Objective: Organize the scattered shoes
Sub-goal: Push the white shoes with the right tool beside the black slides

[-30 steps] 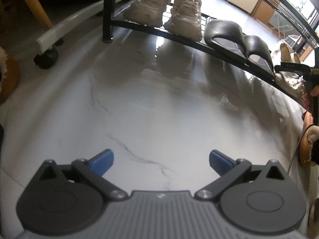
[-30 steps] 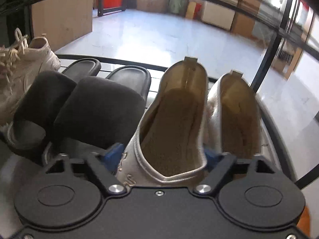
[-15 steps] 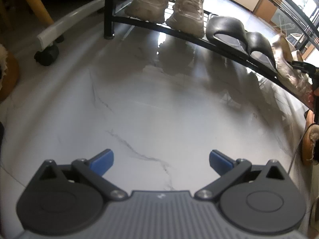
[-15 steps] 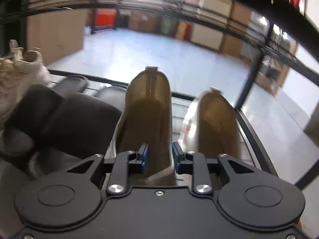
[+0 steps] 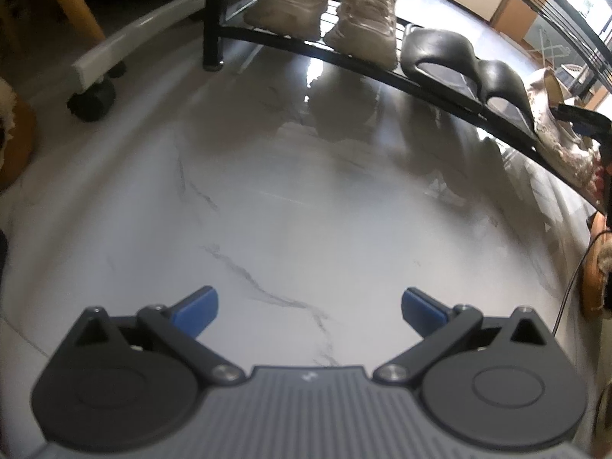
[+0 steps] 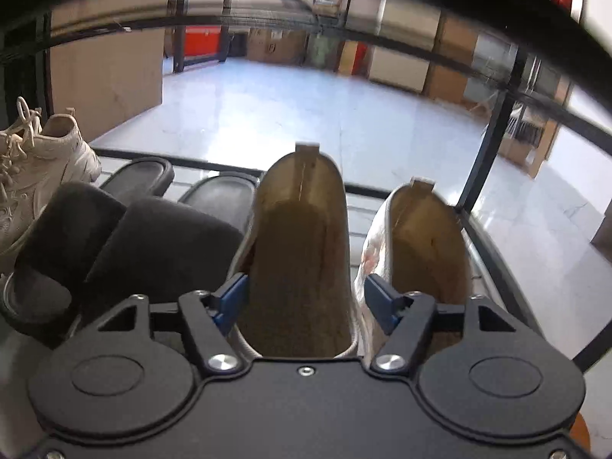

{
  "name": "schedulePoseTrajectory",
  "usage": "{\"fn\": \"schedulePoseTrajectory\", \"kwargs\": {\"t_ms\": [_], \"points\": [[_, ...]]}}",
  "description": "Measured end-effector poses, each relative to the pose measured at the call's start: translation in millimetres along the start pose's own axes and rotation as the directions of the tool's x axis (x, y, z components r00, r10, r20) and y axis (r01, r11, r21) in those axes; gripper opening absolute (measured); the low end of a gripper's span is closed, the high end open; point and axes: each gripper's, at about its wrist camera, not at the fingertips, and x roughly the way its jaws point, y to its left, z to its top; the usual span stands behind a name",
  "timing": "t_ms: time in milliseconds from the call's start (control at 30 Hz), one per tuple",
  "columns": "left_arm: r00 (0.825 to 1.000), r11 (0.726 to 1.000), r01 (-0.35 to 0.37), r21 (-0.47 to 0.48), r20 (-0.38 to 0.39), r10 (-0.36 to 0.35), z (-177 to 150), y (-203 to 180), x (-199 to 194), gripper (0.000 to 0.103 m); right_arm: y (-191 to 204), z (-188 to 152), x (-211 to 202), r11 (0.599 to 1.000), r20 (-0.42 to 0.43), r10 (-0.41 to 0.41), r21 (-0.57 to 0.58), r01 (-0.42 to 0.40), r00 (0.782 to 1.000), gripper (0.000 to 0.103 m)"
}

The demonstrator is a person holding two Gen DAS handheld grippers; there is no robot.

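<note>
Left tongs (image 5: 309,308): lowest in the left wrist view, released, nothing between the blue pads; they hang over bare marble floor (image 5: 290,199).

Right tongs (image 6: 302,300): lowest in the right wrist view, their jaws have just been opening. The left gold shoe (image 6: 302,244) stands between the pads. The right pad is clear of it; the left pad is just beside its side, and I judge it no longer presses. So the tongs are released around the shoe, not clenched.

Gold pair: the left gold shoe and the right gold shoe (image 6: 428,244) stand side by side on the shoe rack (image 5: 440,86), heels away from the camera, in the center of the right wrist view. This pair looks placed.

Black slippers (image 6: 126,244): left of the gold pair in the same view, both on the rack, close together.

Beige sneakers (image 5: 336,7): at the top center of the left wrist view, on the same shelf, at its far left end.

Done, as I judge: three pairs stand in one row on the rack.

Left to do, as I judge: a brown furry shoe (image 5: 596,279) lies on the floor at the right edge of the left wrist view, and another furry brown thing (image 5: 15,130) at the left edge; these may still need a place. I cannot tell if more shoes are outside the views.
</note>
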Motion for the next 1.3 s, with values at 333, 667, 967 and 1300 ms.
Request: {"fn": "schedulePoseTrajectory", "kwargs": {"t_ms": [333, 667, 967, 1300], "points": [[1.000, 1.000, 0.001, 0.024, -0.014, -0.001, -2, -4, 4, 0.102, 27, -11, 3, 0.981, -0.073, 0.128, -0.135, -0.137, 0.989, 0.033], [1.000, 1.000, -0.004, 0.003, -0.027, 0.004, -2, 1, 7, 0.102, 45, -16, 4, 0.969, 0.056, 0.027, -0.247, -0.013, 0.998, 0.009], [1.000, 1.000, -0.009, 0.007, -0.029, 0.009, -1, 1, 8, 0.102, 46, 1, 42, 0.947, 0.091, -0.049, -0.311, 0.075, 0.995, 0.009], [1.000, 1.000, -0.005, 0.012, -0.004, 0.005, 0, 1, 3, 0.102, 46, -20, -14, 0.978, 0.158, -0.001, -0.204, 0.034, 0.987, 0.084]]}}
